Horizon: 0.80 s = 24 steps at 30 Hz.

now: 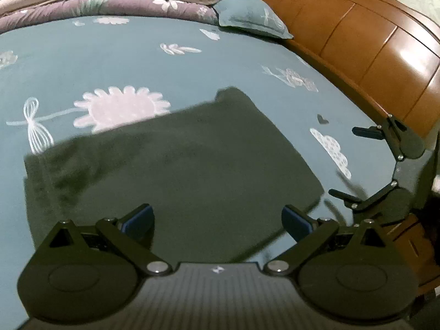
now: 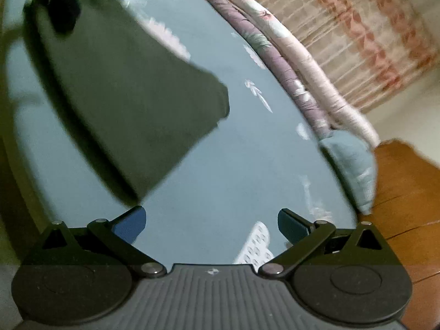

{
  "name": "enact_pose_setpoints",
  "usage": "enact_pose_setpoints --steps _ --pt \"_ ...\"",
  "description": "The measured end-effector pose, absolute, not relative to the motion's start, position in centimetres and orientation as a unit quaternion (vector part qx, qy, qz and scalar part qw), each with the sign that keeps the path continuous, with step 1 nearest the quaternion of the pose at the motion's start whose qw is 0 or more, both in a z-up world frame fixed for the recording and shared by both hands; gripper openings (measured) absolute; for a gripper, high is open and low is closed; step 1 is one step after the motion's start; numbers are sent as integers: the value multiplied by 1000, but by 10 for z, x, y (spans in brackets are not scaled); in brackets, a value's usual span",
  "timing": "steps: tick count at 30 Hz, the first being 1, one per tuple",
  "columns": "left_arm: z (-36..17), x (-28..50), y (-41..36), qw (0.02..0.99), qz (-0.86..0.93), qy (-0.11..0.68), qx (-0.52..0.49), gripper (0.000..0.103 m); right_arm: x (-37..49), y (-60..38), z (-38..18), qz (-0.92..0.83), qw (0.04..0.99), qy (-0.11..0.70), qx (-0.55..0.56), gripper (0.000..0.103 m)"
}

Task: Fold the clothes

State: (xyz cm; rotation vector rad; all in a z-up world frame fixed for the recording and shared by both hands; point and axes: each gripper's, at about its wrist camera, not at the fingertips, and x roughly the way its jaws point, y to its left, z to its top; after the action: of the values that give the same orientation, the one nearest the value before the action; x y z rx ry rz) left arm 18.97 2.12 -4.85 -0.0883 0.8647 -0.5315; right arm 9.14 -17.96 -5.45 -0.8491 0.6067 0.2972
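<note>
Two hand-held grippers hung over the bed (image 1: 192, 63), both with jaws spread wide and nothing between them. The left gripper (image 1: 217, 221) hovered above the near edge of the dark green garment (image 1: 176, 165), which lay flat on the blue flowered sheet in the middle of the left view, already folded into a neat rectangle with one small bump at its far corner. The right gripper (image 2: 211, 224) sat over bare sheet, the garment (image 2: 123, 96) off to the upper left of its frame.

By my reckoning a fold had been laid down and both grippers stood clear of the cloth. If another fold was wanted, the next move would call for each to come down on a corner of one short edge, pinch through all the layers, and carry that edge across without dragging the layers underneath askew.

The left view showed the whole rectangle, the wooden headboard (image 1: 371, 41) at the upper right, a pillow (image 1: 253, 19) beside it, and the right gripper (image 1: 360, 165) at the right edge. The right view was blurred, yet it alone showed the patterned curtain (image 2: 343, 35) in the upper right, beyond the rolled quilts (image 2: 302, 77), and a dark shape at the upper left, probably the left gripper, though I could not tell.
</note>
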Motion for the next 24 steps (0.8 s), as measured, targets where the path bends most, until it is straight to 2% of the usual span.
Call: enact_pose_setpoints --steps 5,10,18,24 --pt "-40 215 34 877 -227 420 -61 99 141 -166 -16 231 890 287 -269 103" --pt "-37 234 51 877 -205 427 -84 99 211 -144 -21 313 881 317 -161 103" --pt "-65 261 79 860 -203 449 -131 100 269 -139 -64 332 861 368 -111 103" --pt "-49 255 83 865 -221 427 -145 100 263 -142 -36 308 870 377 -75 103"
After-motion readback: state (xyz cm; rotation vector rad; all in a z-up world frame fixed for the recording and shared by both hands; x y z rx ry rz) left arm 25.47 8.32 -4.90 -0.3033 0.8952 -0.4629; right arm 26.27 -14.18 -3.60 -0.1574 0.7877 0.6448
